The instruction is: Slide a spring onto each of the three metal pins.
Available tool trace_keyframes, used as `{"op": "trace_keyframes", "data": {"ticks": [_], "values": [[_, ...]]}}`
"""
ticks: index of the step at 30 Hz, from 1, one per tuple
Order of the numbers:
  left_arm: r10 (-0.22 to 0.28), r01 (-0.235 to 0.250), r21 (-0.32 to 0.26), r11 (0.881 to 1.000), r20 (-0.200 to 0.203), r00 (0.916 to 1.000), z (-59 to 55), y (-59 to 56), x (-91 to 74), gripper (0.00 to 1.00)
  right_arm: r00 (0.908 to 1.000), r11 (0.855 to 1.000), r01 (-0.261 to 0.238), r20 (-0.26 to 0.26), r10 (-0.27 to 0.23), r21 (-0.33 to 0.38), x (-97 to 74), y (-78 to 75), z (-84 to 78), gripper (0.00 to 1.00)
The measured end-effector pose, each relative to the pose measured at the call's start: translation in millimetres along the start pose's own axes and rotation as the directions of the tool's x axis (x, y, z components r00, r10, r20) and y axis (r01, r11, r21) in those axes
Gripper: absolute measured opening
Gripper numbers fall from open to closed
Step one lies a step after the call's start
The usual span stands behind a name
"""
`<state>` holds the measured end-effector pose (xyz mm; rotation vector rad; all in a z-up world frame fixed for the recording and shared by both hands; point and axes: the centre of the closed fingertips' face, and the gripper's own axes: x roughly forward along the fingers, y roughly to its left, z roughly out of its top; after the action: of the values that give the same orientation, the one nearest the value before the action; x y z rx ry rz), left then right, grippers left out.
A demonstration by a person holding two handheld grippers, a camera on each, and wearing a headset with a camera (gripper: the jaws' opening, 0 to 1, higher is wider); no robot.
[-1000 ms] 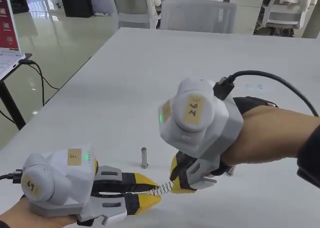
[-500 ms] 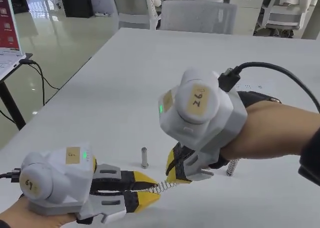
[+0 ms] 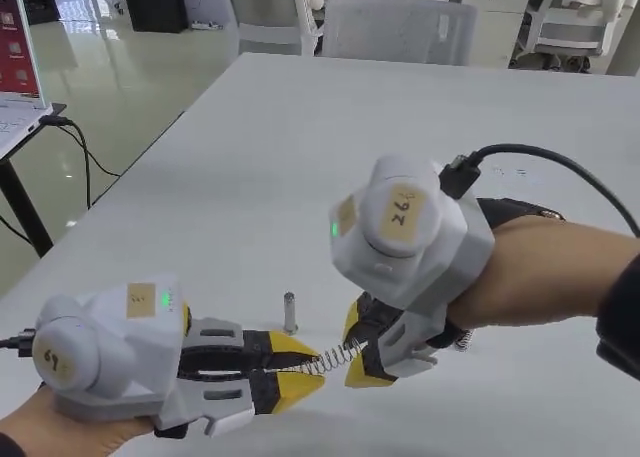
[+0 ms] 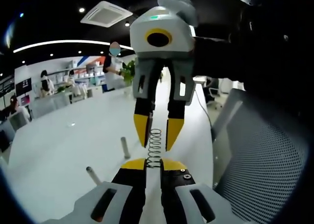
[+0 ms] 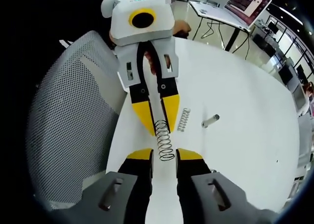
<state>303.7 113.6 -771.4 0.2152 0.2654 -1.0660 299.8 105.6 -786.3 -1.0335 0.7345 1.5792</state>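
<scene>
Laptop (image 3: pixel 10 67) sits on a side stand at the far left, off the white table (image 3: pixel 300 147). At the table's near-left corner, the left gripper (image 3: pixel 310 368) lies low and level, pointing right, with its jaws closed on one end of a spring (image 3: pixel 335 357). Its own view shows the yellow tips pinching the coil's near end (image 4: pixel 153 150). The spring is held in the air between the two tools, stretched roughly horizontally just above the tabletop.

Just behind the spring, a metal pin (image 3: pixel 289 312) stands upright on the table with nothing on it. The left gripper view shows that pin (image 4: pixel 125 148) and a second pin (image 4: pixel 93 175) nearer the camera, both bare.

To the right, the right gripper (image 3: pixel 356 357) tilts down towards the left. Its jaws are parted on either side of the spring's other end (image 5: pixel 166 140), and a sliver of gap shows beside the coil. A second spring (image 3: pixel 462 339) lies on the table past that gripper, partly hidden by it. A grey mesh chair (image 3: pixel 400 27) stands at the table's far end.
</scene>
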Motion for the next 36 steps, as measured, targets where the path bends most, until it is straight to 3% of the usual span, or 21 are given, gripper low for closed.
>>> {"op": "trace_keyframes", "data": {"ticks": [3, 11, 22, 36], "values": [[-0.001, 0.001, -0.001, 1.000, -0.001, 1.0000, -0.2, -0.7, 0.5, 0.02, 0.9999, 1.000, 0.011, 0.003, -0.011, -0.001, -2.3, -2.0, -0.2, 0.09], [-0.001, 0.001, -0.005, 1.000, -0.003, 1.0000, -0.1, -0.1, 1.0, 0.02, 0.9991, 1.000, 0.020, 0.039, -0.019, -0.013, -10.8, 1.0, 15.5, 0.09], [-0.002, 0.002, -0.002, 1.000, -0.015, 0.9999, -2.2, -1.5, 1.5, 0.02, 0.9979, 0.999, 0.005, 0.065, -0.003, -0.043, -8.4, 5.8, 32.7, 0.08], [-0.003, 0.003, -0.008, 1.000, -0.016, 0.9999, -2.3, -2.7, 1.5, 0.02, 0.9979, 1.000, -0.011, 0.064, 0.012, -0.024, -3.3, 5.4, 33.5, 0.08]]}}
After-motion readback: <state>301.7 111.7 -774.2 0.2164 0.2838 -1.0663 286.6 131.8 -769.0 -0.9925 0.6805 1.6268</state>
